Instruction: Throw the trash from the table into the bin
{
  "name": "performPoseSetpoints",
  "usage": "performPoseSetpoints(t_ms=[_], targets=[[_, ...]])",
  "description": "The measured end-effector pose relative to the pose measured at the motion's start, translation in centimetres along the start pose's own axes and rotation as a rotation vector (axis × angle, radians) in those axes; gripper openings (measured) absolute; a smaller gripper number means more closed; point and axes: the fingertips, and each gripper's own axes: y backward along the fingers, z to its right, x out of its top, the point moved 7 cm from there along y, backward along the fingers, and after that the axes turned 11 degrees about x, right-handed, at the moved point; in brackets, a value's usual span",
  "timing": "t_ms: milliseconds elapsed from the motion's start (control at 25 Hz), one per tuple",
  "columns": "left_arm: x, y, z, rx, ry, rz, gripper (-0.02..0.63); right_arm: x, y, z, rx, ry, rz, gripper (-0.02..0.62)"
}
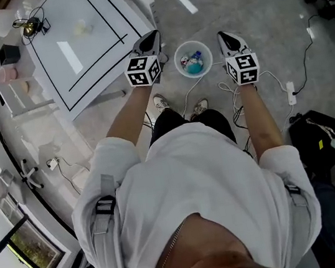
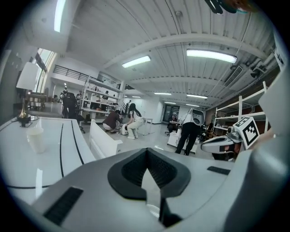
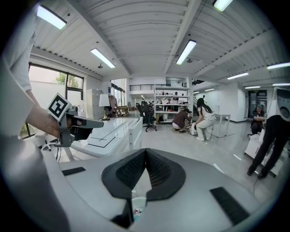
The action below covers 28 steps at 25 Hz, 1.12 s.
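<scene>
Both jaw pairs were seen pressed together and empty, the left gripper [image 1: 152, 35] and right gripper [image 1: 224, 35] flanking the round pale floor bin [image 1: 177, 63] of coloured trash, so a drop was judged done and the pale translucent cup [image 1: 81, 28] on the white black-lined table [image 1: 65, 64] judged next.

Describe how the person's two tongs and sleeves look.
The left tongs and right tongs are both grey and taper to dark pointed tips. Each carries a white cube printed with black square markers. Seen up close, the bodies are pale grey with black ribbed pads. The person wears a white short-sleeved shirt with grey buckled shoulder straps.
</scene>
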Motion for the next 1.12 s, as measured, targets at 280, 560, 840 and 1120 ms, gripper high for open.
performPoseSetpoints(t_ms=[280, 560, 840, 1120], targets=[[2.0, 2.8, -2.2, 0.081, 0.018, 0.064, 0.011, 2.8, -0.5, -1.3, 0.048, 0.050, 0.044, 0.006], [3.4, 6.1, -5.9, 0.209, 0.040, 0.120, 0.011, 5.3, -3.7, -3.6, 0.166, 0.095, 0.066, 0.006], [4.2, 10.0, -14.0, 0.338, 0.079, 0.167, 0.011, 9.5, -11.0, -8.9, 0.292, 0.173, 0.076, 0.006], [5.3, 13.1, -23.8, 0.428, 0.104, 0.193, 0.011, 14.2, -19.6, -15.4, 0.399, 0.239, 0.060, 0.006]])
